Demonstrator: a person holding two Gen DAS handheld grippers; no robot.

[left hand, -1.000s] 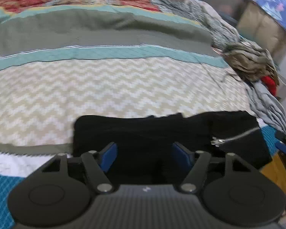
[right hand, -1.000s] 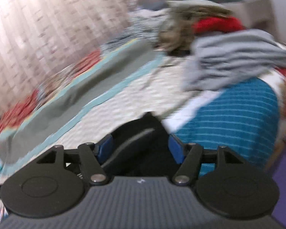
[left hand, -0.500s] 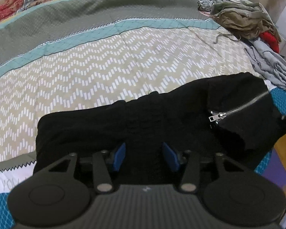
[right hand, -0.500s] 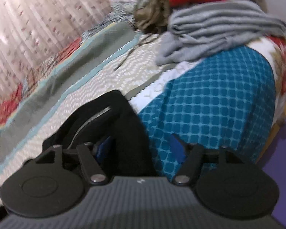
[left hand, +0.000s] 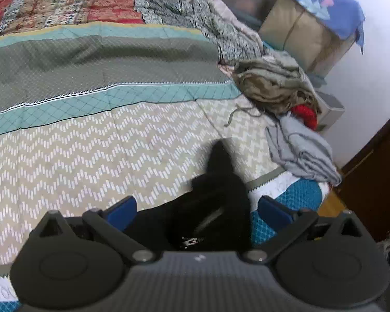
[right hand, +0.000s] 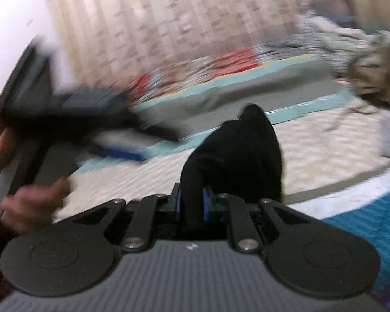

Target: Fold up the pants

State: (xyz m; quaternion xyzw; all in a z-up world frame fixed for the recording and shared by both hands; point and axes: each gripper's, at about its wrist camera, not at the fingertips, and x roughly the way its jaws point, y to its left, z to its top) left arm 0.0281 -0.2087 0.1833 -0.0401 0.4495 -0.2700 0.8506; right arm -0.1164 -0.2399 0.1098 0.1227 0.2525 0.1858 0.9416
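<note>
My right gripper (right hand: pixel 191 206) is clenched on a fold of the black pants (right hand: pixel 236 156); the cloth rises bunched from between the blue pads toward 12 o'clock. My left gripper (left hand: pixel 195 209) has just been opening and now stands released, jaws wide, with the pants (left hand: pixel 215 208) and their zipper (left hand: pixel 191 241) lying loose between them, the pads clear of the cloth. Bedspread (left hand: pixel 91 150) beneath. Clothes pile (left hand: pixel 286 104) at 2 o'clock. Right view blurred.
</note>
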